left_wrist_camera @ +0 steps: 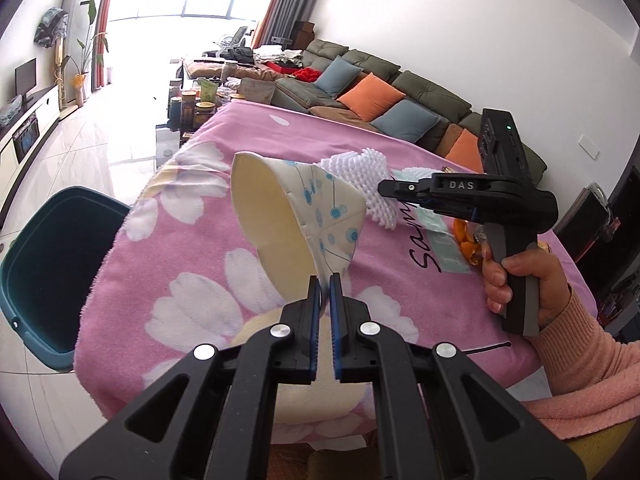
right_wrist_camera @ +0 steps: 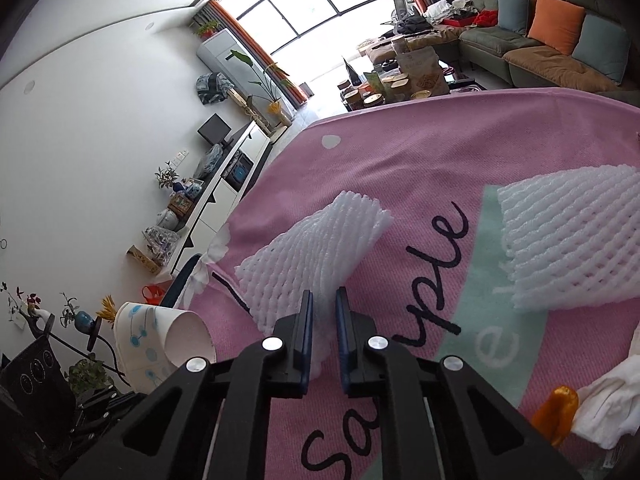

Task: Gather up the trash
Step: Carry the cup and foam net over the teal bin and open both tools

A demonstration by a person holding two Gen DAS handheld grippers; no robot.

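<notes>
Above the pink bench [left_wrist_camera: 192,248], my left fingers [left_wrist_camera: 325,280] pinch the paper cup [left_wrist_camera: 296,216] binward, my right fingers [right_wrist_camera: 323,298] clamp a foam net [right_wrist_camera: 316,240].

Black hand-held gripper [left_wrist_camera: 325,280], blue pads, silver screws, pink sleeve [left_wrist_camera: 592,360]

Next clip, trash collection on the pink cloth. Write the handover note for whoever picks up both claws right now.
Left claw: shut on the rim of the paper cup, lifted above the pink cloth, near the blue bin at the table's edge.
Right claw: shut on the near foam net, which is at the cloth.
Done: both items gripped; the bin's visible inside looks empty.
Left: drop the cup in the bin, then the net. A second foam net, orange peel and a white wad remain on the cloth.
</notes>
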